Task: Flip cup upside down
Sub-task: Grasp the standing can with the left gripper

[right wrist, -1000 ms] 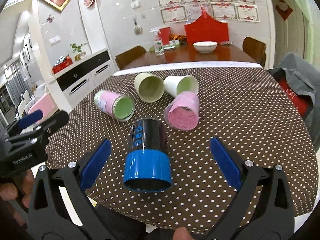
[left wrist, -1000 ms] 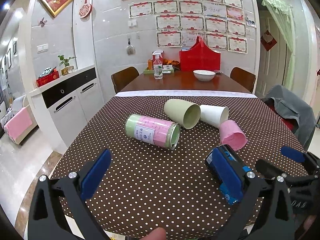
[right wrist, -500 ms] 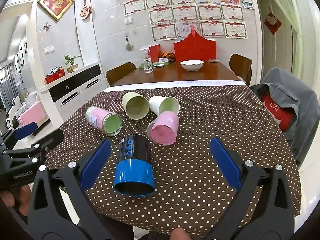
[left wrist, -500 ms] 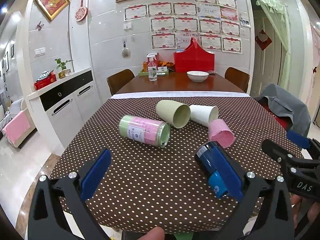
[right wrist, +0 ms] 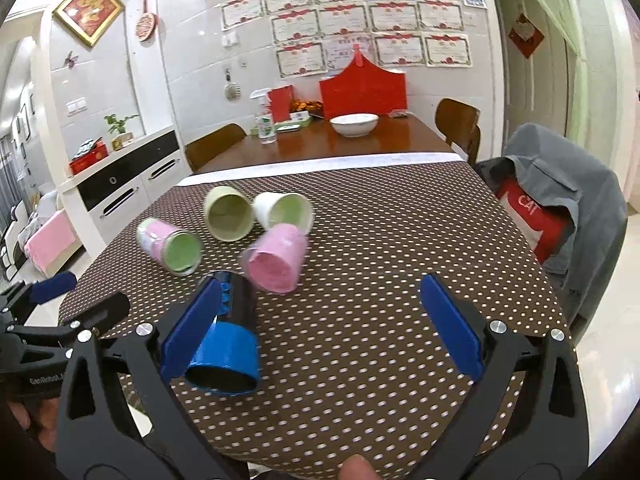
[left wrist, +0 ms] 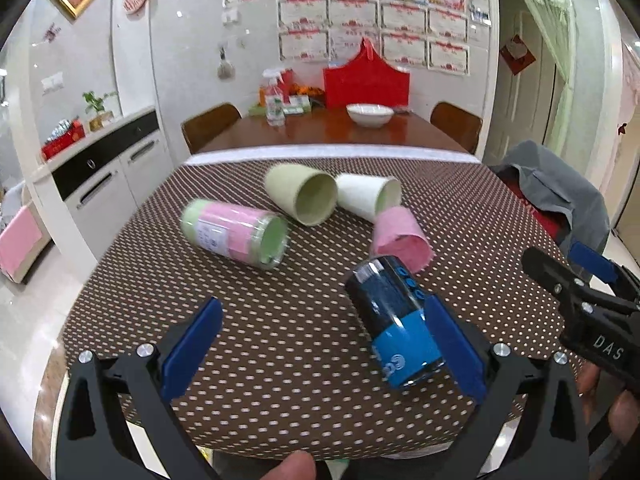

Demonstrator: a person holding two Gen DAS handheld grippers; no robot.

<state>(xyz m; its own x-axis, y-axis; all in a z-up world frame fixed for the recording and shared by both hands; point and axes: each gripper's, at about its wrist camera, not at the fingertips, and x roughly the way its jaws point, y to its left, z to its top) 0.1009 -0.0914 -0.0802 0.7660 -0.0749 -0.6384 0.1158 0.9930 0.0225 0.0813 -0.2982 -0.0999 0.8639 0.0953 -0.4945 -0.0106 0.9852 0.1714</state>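
Observation:
Several cups lie on their sides on the dotted brown tablecloth (left wrist: 280,340). A black and blue cup (left wrist: 394,322) (right wrist: 230,344) lies nearest, mouth toward me. Behind it lie a pink cup (left wrist: 400,240) (right wrist: 276,258), a white cup (left wrist: 366,196) (right wrist: 284,210), a pale green cup (left wrist: 302,196) (right wrist: 228,216) and a pink-green labelled cup (left wrist: 236,230) (right wrist: 170,244). My left gripper (left wrist: 320,344) is open, its right finger beside the black and blue cup. My right gripper (right wrist: 320,328) is open, its left finger in front of that cup.
A wooden table (right wrist: 360,144) behind holds a white bowl (right wrist: 354,124), a spray bottle (right wrist: 264,120) and a red box (right wrist: 362,90). A chair draped with a grey jacket (right wrist: 560,200) stands at the right. A white cabinet (left wrist: 100,184) is on the left.
Both grippers have drawn back and shifted right relative to the cups. The black and blue cup now sits by the left gripper's right finger and the right gripper's left finger. The cups have not moved.

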